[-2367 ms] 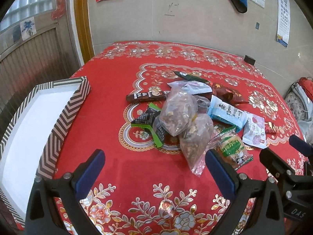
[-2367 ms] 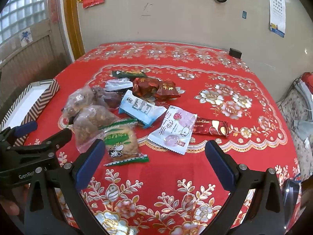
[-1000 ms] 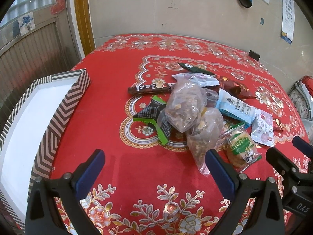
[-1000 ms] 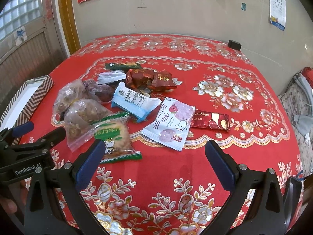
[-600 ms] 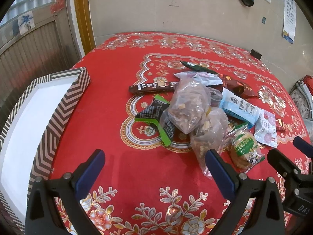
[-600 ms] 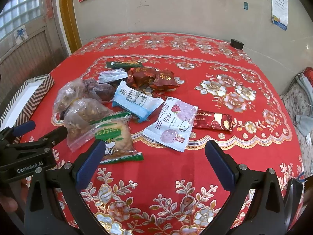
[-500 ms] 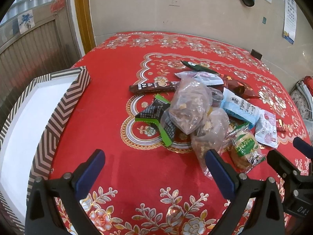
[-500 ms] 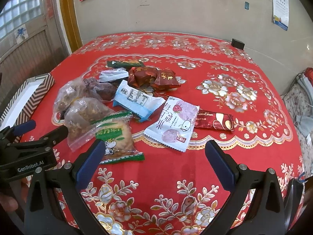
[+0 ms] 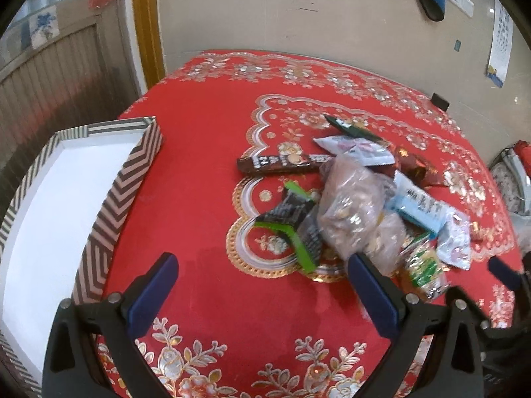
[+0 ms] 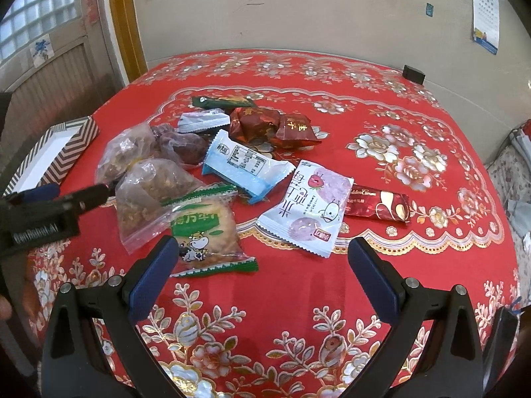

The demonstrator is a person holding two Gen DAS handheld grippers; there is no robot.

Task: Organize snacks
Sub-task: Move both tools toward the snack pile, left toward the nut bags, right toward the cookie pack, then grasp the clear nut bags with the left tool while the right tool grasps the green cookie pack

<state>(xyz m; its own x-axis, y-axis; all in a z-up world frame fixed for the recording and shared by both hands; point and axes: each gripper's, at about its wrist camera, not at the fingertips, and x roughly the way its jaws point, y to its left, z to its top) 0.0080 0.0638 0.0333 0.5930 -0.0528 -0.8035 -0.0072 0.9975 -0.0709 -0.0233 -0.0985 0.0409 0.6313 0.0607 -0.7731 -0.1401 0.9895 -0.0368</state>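
Observation:
A heap of snacks lies mid-table on the red cloth. In the left wrist view I see clear nut bags [image 9: 351, 212], a dark bar [image 9: 282, 163] and a green-edged black packet [image 9: 292, 219]. The right wrist view shows a green cracker pack [image 10: 205, 232], a white-pink pack [image 10: 312, 205], a blue-white pack [image 10: 245, 162], red wrappers [image 10: 272, 126] and a red chocolate bar [image 10: 378, 207]. A chevron-sided box [image 9: 129, 179] with a white inside sits at the table's left edge. My left gripper [image 9: 262, 285] is open, short of the heap. My right gripper [image 10: 262, 267] is open, near the cracker pack.
The red embroidered tablecloth [image 10: 415, 116] covers a table that meets a beige wall at the back. A small black block [image 10: 413, 73] lies at the far right edge. The left gripper's body [image 10: 43, 212] shows at the left of the right wrist view.
Both grippers have edged forward and slightly lower toward the snack heap; the snacks look larger. Nothing on the table has moved, and both grippers stay open.

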